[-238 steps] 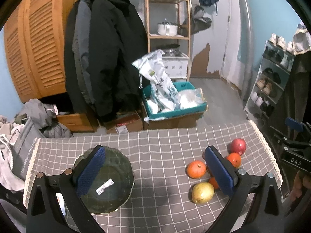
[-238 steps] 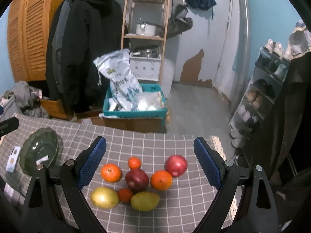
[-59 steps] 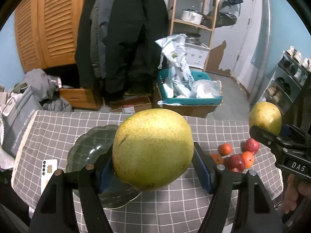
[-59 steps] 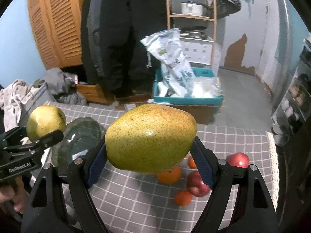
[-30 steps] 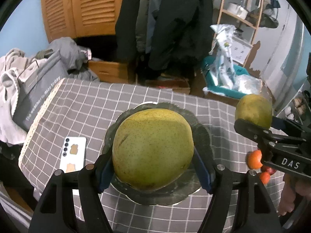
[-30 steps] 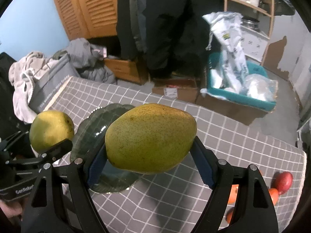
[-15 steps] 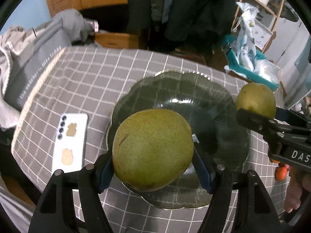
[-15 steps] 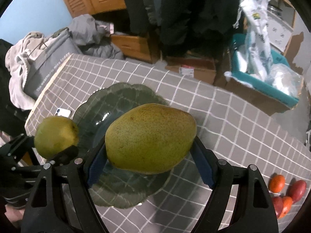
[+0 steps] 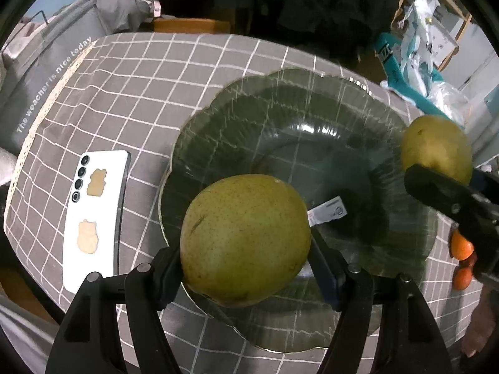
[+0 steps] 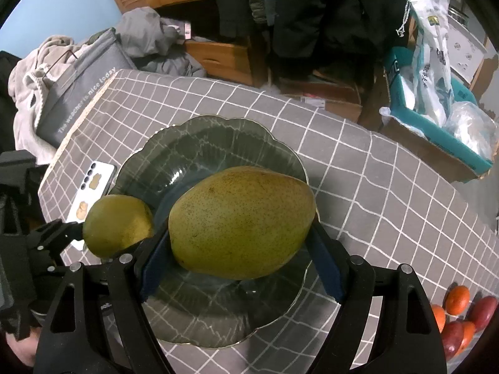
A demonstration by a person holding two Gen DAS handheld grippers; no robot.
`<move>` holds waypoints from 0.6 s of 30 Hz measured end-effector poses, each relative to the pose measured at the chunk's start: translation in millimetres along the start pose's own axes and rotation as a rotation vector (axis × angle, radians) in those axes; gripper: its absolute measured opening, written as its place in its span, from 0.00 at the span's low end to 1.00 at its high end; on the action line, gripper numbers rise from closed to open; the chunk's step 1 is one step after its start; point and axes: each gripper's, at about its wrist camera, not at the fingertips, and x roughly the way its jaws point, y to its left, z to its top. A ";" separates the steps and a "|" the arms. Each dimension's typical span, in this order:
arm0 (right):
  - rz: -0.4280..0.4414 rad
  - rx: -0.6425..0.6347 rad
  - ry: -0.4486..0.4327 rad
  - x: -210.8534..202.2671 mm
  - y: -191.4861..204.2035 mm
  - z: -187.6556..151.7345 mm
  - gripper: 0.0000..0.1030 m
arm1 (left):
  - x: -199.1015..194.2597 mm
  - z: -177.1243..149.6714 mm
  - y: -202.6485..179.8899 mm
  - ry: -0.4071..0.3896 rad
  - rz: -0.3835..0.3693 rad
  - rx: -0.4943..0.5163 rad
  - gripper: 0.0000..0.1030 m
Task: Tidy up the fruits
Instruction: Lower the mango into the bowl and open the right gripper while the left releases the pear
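Note:
My left gripper [image 9: 246,258] is shut on a round yellow-green pear [image 9: 243,240], held just over the near left rim of the dark green glass plate [image 9: 280,109]. My right gripper [image 10: 241,249] is shut on a longer yellow-green pear [image 10: 241,221] above the near side of the same plate [image 10: 199,137]. Each view also shows the other gripper with its pear: the right one's pear [image 9: 436,149] at the plate's right edge, the left one's pear [image 10: 117,229] at the plate's left edge. Oranges and red apples [image 10: 458,314] lie on the cloth at the right.
A white phone [image 9: 93,215] lies face down on the grey checked tablecloth [image 9: 140,71] left of the plate. A barcode sticker [image 9: 327,213] shows in the plate's middle. A grey bag [image 10: 81,87], clothes and a teal box [image 10: 443,131] stand beyond the table edges.
Both grippers have come down toward the plate with their pears and tilted further downward. The plate now fills more of each view.

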 end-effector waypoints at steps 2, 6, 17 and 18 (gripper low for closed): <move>0.000 0.006 0.000 0.3 -1.4 0.0 0.79 | 5.6 -0.9 -0.8 0.026 -0.002 0.001 0.71; 0.002 0.015 -0.001 -0.2 -2.6 0.1 0.79 | 7.5 -1.6 -7.0 0.032 -0.004 0.025 0.71; 0.003 0.034 0.008 3.3 -3.4 0.8 0.79 | -20.0 1.5 -2.5 -0.055 0.024 0.043 0.90; 0.006 0.038 0.011 4.2 -3.7 0.9 0.79 | -21.4 0.4 0.3 -0.054 0.027 0.041 0.90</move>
